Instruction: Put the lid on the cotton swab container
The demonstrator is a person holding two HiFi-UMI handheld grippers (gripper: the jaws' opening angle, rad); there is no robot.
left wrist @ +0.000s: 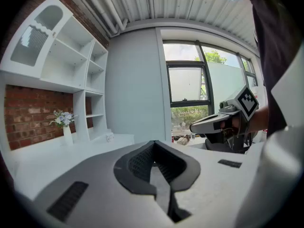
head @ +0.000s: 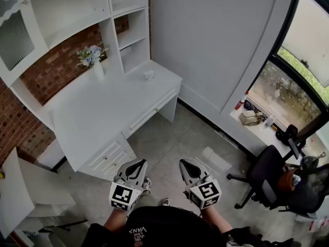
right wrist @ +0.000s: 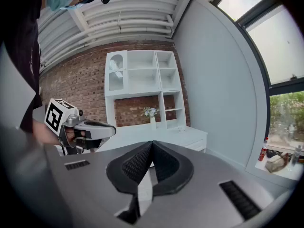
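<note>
A small white container [head: 148, 75] stands near the far right corner of the white desk [head: 103, 112]; it is too small to tell whether it has a lid. It also shows far off in the left gripper view as a small white container [left wrist: 110, 137] and in the right gripper view as a small white container [right wrist: 181, 128]. My left gripper [head: 138, 162] and right gripper [head: 183, 163] hang side by side close to my body, above the floor and well short of the desk. Both are shut and hold nothing. The left gripper [left wrist: 153, 144] and the right gripper [right wrist: 152, 144] point level across the room.
A white vase of flowers [head: 97, 68] stands at the back of the desk under white shelves [head: 128, 35]. A black office chair [head: 264, 176] is at the right, near a window sill [head: 252, 118] with several items on it. White furniture [head: 20, 189] sits at the lower left.
</note>
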